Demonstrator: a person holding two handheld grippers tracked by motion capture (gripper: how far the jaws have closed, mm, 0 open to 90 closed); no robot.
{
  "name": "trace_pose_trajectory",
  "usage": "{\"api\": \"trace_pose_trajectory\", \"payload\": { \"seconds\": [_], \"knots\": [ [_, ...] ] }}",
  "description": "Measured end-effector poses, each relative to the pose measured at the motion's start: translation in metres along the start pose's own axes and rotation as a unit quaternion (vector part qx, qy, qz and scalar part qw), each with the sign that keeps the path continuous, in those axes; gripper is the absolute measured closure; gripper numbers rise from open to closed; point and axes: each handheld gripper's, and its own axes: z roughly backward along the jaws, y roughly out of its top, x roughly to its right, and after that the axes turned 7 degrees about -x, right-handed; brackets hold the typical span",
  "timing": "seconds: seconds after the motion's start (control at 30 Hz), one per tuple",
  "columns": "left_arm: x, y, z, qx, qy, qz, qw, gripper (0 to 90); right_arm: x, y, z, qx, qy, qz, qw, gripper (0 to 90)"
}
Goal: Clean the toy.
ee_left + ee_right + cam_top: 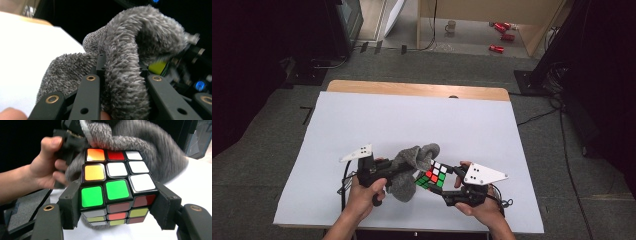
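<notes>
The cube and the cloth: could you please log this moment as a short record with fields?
left gripper: shut on grey cloth
right gripper: shut on cube, pads on two opposite sides
cube and cloth: touching, cloth against the cube's far edge
cube top face: orange, red, white, green squares
table: white sheet; cube and cloth held above its near edge

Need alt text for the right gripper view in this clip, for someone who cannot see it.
The right gripper clamps a scrambled puzzle cube between its two black jaws, the top face showing orange, red, white and green squares. Right behind the cube a fluffy grey cloth bunches up, and the person's left hand grips the other gripper beside it.
</notes>
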Motion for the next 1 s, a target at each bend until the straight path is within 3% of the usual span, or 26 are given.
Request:
{"api": "trace_pose_trajectory", "payload": {
  "seconds": [0.1,0.17,0.23,0.3,0.4,0.47,0.53,0.57,0.63,0.67,0.8,0.93,1.0],
  "knots": [
    [-0.003,-0.003,-0.005,-0.026,0.028,0.003,0.9993,74.9,0.001,0.0,0.002,0.0,-0.008,-0.002,1.0,34.5],
    [-0.007,-0.005,-0.003,-0.027,0.027,0.014,0.9992,74.9,0.003,0.0,0.004,0.007,-0.01,-0.009,0.9999,34.5],
    [-0.006,-0.004,-0.001,-0.01,-0.006,0.024,0.9996,74.8,0.003,0.001,0.004,0.008,-0.012,-0.01,0.9998,34.5],
    [-0.002,-0.002,0.0,0.004,-0.043,0.021,0.9989,74.4,0.002,0.0,0.001,0.0,-0.015,-0.009,0.9998,34.5],
    [-0.002,-0.001,0.001,0.004,-0.062,0.018,0.9979,74.0,0.002,-0.002,-0.001,-0.002,-0.017,-0.009,0.9998,34.5],
    [-0.008,-0.003,0.001,-0.007,-0.039,0.029,0.9988,74.2,0.003,0.0,0.001,0.002,-0.022,-0.012,0.9997,34.5],
    [-0.014,-0.007,0.0,-0.026,-0.001,0.032,0.9991,74.5,0.006,0.003,0.008,0.019,-0.02,-0.025,0.9993,34.5],
    [-0.015,-0.009,-0.002,-0.038,0.016,0.024,0.9988,74.7,0.007,0.004,0.011,0.029,-0.019,-0.03,0.9989,34.5],
    [-0.011,-0.014,-0.008,-0.067,0.051,-0.01,0.9964,74.8,0.009,0.007,0.018,0.04,-0.028,-0.034,0.9982,34.5],
    [-0.01,-0.015,-0.012,-0.08,0.053,-0.022,0.9951,74.9,0.009,0.008,0.019,0.043,-0.032,-0.036,0.9979,34.5],
    [0.002,-0.018,-0.026,-0.106,0.032,-0.064,0.9918,75.1,0.009,0.011,0.021,0.057,-0.029,-0.051,0.9967,34.5],
    [0.015,-0.019,-0.032,-0.105,0.001,-0.1,0.9894,75.0,0.006,0.012,0.015,0.049,-0.021,-0.059,0.9968,34.5],
    [0.018,-0.017,-0.029,-0.091,-0.004,-0.108,0.99,75.0,0.005,0.011,0.011,0.043,-0.018,-0.063,0.9969,34.5]
  ]
}}
